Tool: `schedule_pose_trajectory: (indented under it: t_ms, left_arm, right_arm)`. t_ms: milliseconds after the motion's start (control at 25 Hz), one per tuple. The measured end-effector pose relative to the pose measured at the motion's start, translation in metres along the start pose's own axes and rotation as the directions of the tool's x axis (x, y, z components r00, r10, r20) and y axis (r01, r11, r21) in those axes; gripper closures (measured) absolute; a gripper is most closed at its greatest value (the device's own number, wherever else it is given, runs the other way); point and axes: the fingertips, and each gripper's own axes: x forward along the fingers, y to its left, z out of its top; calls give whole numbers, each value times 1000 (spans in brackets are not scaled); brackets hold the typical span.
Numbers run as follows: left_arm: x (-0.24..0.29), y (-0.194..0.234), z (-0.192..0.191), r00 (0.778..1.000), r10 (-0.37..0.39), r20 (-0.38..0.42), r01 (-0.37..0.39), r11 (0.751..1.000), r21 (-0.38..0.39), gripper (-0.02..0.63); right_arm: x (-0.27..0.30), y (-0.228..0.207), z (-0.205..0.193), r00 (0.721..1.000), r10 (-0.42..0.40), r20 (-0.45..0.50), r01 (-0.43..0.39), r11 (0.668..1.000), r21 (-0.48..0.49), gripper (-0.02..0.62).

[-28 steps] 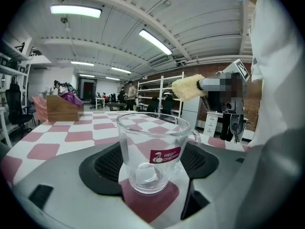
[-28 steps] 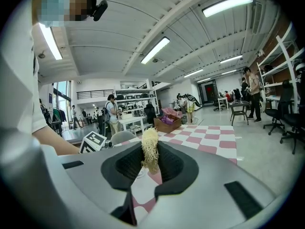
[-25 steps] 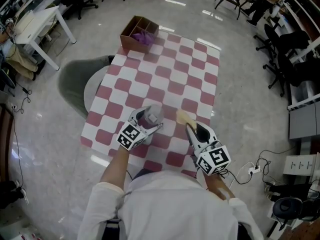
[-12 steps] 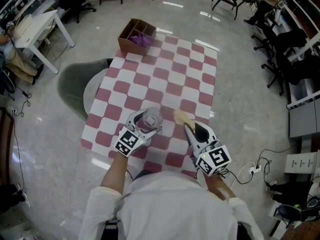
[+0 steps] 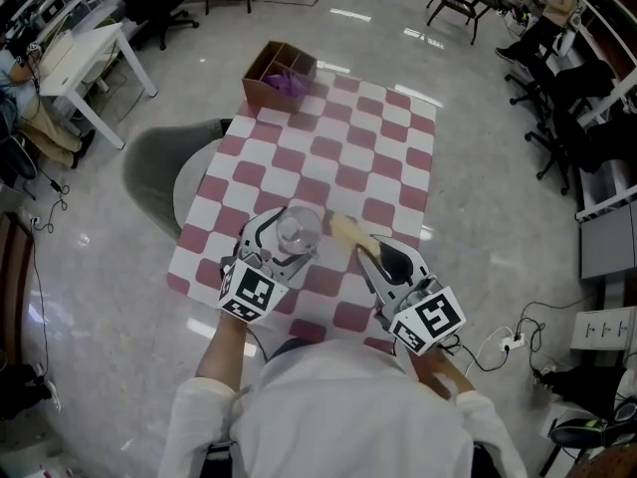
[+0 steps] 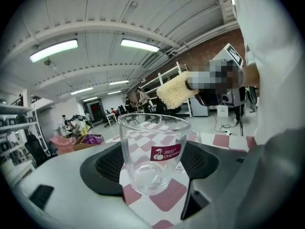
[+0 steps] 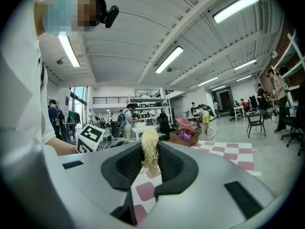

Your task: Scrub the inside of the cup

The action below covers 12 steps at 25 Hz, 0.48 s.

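Head view, near to far. At 7 o'clock from the frame centre, the left gripper (image 5: 280,248) is clamped on the sides of a clear glass cup (image 5: 298,229). The cup is raised above the near end of the table (image 5: 338,157), and its open mouth faces up toward the camera. At 5 o'clock, the right gripper (image 5: 372,258) pinches a yellow fibrous scrubber (image 5: 346,231) by its near end. The scrubber's long axis runs on from the jaws toward 10 o'clock.

Key relation: the scrubber's free tip lies at 3 o'clock from the cup, just beside the rim but not touching it, and it is not yet inside. In the left gripper view the tip stands above and to the right of the rim. The right gripper is therefore the working one. The coming move probably calls for carrying the tip across toward 9 o'clock and down into the mouth.

The table wears a red-and-white chequered cloth. At its far left corner, 11 o'clock, sits a cardboard box (image 5: 279,66) holding something purple. Beyond lies a pale polished floor, with a white desk (image 5: 72,52) at 10 o'clock and dark office chairs (image 5: 569,103) at 2 o'clock.
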Motion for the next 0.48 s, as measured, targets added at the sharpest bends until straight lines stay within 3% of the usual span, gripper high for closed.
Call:
schedule_pose_trajectory:
  t_ms: [480]
  left_arm:
    - [-9, -21, 9, 997, 23, -76, -10, 986, 167, 245]
  right_arm:
    - [25, 40, -1, 986, 146, -75, -153, 985, -84, 508]
